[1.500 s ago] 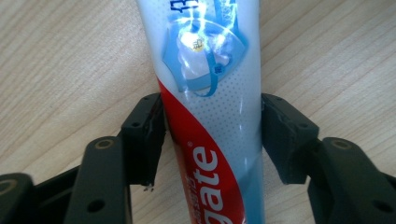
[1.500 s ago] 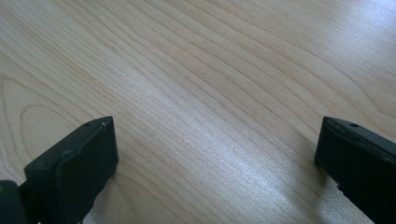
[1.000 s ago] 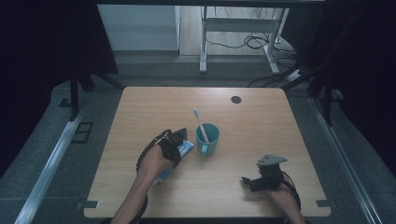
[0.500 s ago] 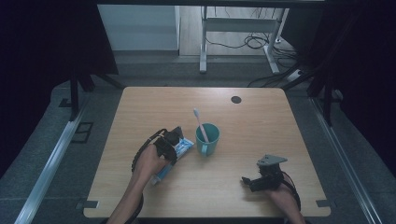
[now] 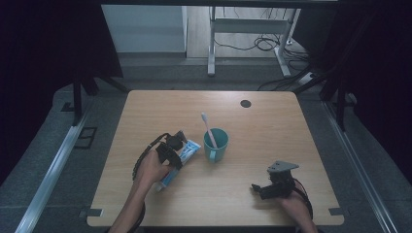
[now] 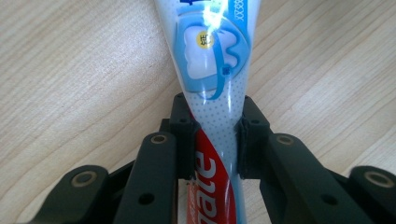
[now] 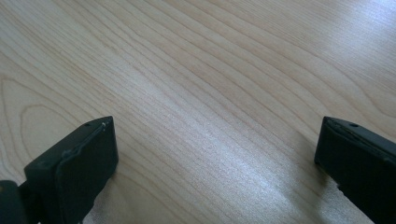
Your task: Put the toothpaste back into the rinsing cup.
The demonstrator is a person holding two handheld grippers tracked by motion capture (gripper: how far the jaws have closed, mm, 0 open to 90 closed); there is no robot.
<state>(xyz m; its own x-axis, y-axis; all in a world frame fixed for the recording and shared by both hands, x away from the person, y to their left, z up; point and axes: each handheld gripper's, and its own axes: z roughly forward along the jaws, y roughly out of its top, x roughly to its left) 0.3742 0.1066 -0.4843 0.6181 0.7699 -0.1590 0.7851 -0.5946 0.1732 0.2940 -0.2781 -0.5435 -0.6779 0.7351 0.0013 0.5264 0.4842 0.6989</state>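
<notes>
A white, blue and red toothpaste tube [image 5: 188,149] [image 6: 212,60] lies on the wooden table [image 5: 272,126], left of a teal cup [image 5: 217,144]. A white toothbrush [image 5: 208,127] stands in the cup. My left gripper [image 5: 171,148] [image 6: 212,137] is over the tube's middle. Its jaws have just been closing, and both pads now press the tube's sides. My right gripper [image 5: 260,189] [image 7: 215,154] rests low over bare wood at the near right, its jaws wide apart with nothing between them.
A dark round cable hole [image 5: 245,103] sits near the table's far edge. The floor beyond holds desk legs and cables [image 5: 252,46]. Bare wood lies between the cup and the right gripper.
The left hand has shifted slightly over the tube. The right gripper, the cup and the toothbrush have stayed where they were.
</notes>
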